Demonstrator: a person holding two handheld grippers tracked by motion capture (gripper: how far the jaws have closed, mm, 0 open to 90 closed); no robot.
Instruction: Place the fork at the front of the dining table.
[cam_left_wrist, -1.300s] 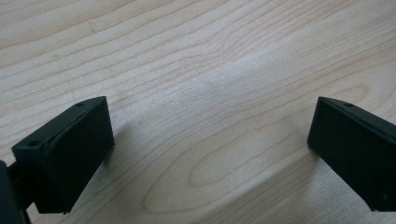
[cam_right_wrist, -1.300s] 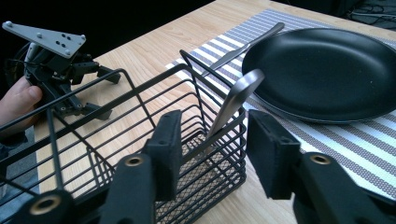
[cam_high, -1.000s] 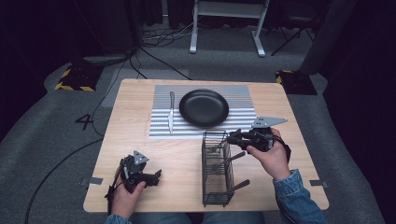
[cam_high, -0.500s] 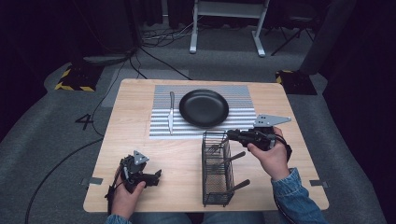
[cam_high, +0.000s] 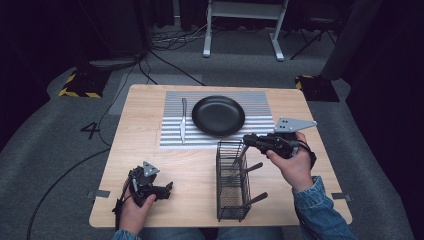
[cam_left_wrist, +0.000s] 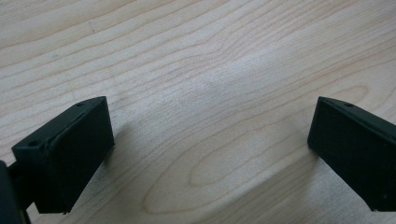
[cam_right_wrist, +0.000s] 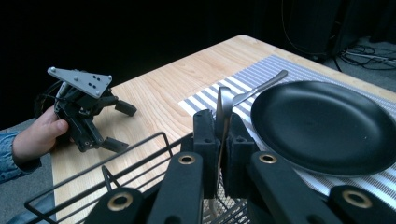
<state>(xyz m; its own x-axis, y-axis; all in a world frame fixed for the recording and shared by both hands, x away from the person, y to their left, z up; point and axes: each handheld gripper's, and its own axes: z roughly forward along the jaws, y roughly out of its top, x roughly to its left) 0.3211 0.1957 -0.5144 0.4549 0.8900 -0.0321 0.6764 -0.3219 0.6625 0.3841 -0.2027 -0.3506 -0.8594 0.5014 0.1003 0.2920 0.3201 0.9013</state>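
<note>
A black wire basket (cam_high: 232, 185) stands on the wooden table (cam_high: 145, 150) with several utensils in it. My right gripper (cam_high: 248, 141) hovers over the basket's far end. In the right gripper view it (cam_right_wrist: 223, 126) is shut on the silvery handle of a metal utensil (cam_right_wrist: 224, 105) that rises from the basket (cam_right_wrist: 93, 186). My left gripper (cam_high: 164, 190) rests near the front left of the table. Its jaws (cam_left_wrist: 210, 154) are wide open over bare wood, with nothing between them. The right gripper view also shows the left gripper (cam_right_wrist: 120, 127), held by a hand.
A black plate (cam_high: 218, 116) sits on a striped placemat (cam_high: 170, 137) at the back of the table, and a knife (cam_high: 183, 120) lies to its left. Two dark utensil handles (cam_high: 252, 167) stick out of the basket's right side. The floor around holds cables and stands.
My right gripper has risen a little over the basket's far end, with its jaws closed on the utensil handle. The left gripper has not moved.
</note>
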